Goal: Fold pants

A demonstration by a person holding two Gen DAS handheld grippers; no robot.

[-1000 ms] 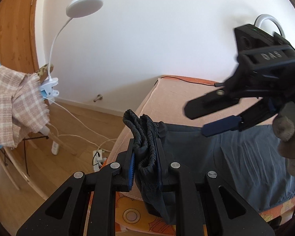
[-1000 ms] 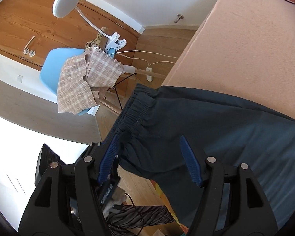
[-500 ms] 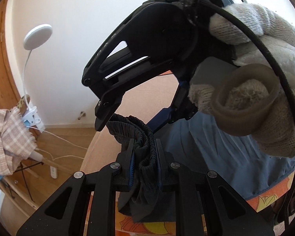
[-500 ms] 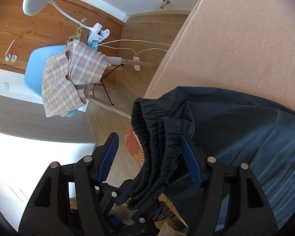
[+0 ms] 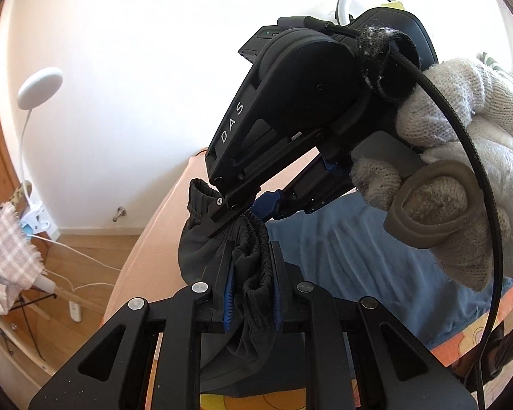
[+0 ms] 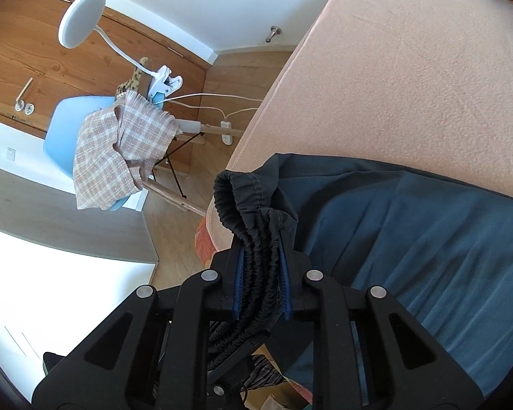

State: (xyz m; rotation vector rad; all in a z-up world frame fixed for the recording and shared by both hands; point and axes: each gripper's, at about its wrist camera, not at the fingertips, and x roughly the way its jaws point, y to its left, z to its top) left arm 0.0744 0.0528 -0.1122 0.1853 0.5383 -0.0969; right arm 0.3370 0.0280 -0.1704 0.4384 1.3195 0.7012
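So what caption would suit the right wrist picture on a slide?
Right hand-held gripper shut on the pants at the bunched waistband, above the bed.

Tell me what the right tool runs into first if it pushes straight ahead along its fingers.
The right tool is shut on the gathered waistband of the pants, so that bunch leads. Beyond it lies the peach bed cover, probably near its edge, though depth is hard to judge in this view.
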